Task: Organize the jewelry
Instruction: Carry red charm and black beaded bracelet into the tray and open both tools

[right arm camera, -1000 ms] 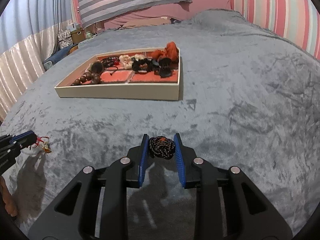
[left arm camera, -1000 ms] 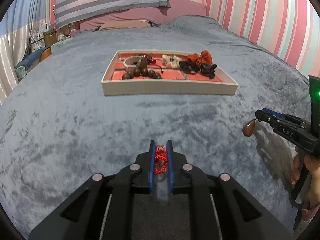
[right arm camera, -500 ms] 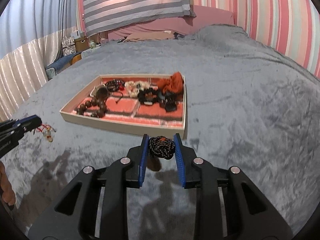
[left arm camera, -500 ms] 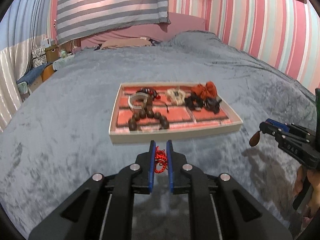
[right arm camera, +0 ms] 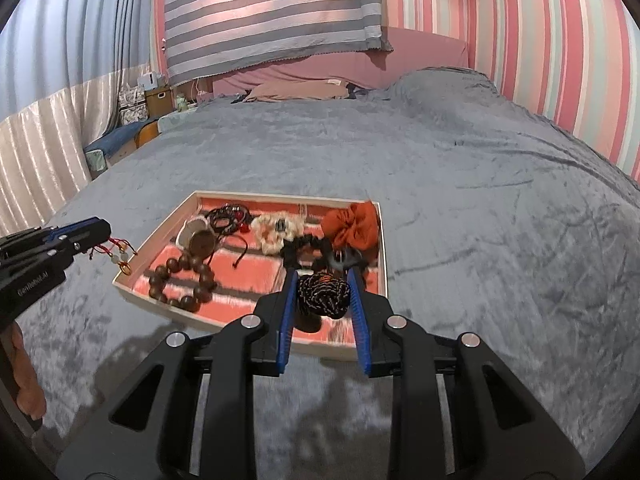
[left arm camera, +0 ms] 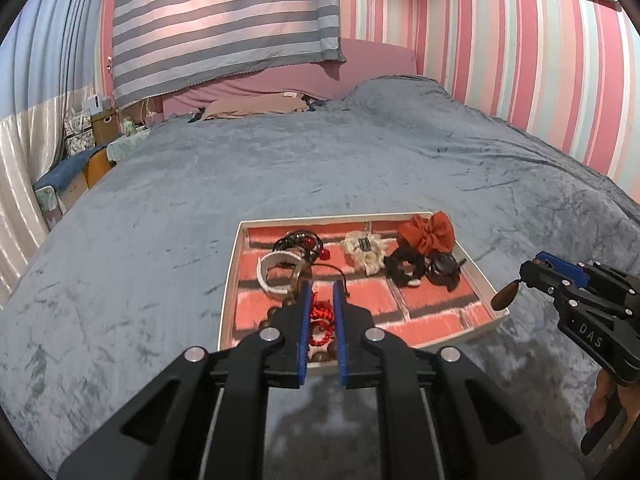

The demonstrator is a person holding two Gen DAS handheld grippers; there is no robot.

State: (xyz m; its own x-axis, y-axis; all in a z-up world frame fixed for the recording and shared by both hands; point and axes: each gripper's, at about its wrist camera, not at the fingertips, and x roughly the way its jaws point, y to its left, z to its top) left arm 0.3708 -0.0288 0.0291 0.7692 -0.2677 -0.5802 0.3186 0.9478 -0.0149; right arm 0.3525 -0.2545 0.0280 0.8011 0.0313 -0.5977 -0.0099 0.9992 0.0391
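A wide bed under a grey plush blanket (left arm camera: 320, 168) fills the room, with a pink padded headboard (left arm camera: 360, 60) beyond. Pink-and-white striped wallpaper (left arm camera: 520, 60) covers the right wall, a grey-and-pink striped cloth (left arm camera: 224, 20) hangs behind, and pale satin curtains (right arm camera: 44, 148) stand left.

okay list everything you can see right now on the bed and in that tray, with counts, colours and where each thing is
tray: one, white rim, brick-pattern floor, on the grey blanket
wooden bead bracelet: one, brown, tray's near left
scrunchie: one, orange, far right
scrunchie: one, cream, far middle
hair ties: black, exact count unclear, right
red cord charm: one, held in left gripper
beaded cord bundle: one, black-orange, held in right gripper
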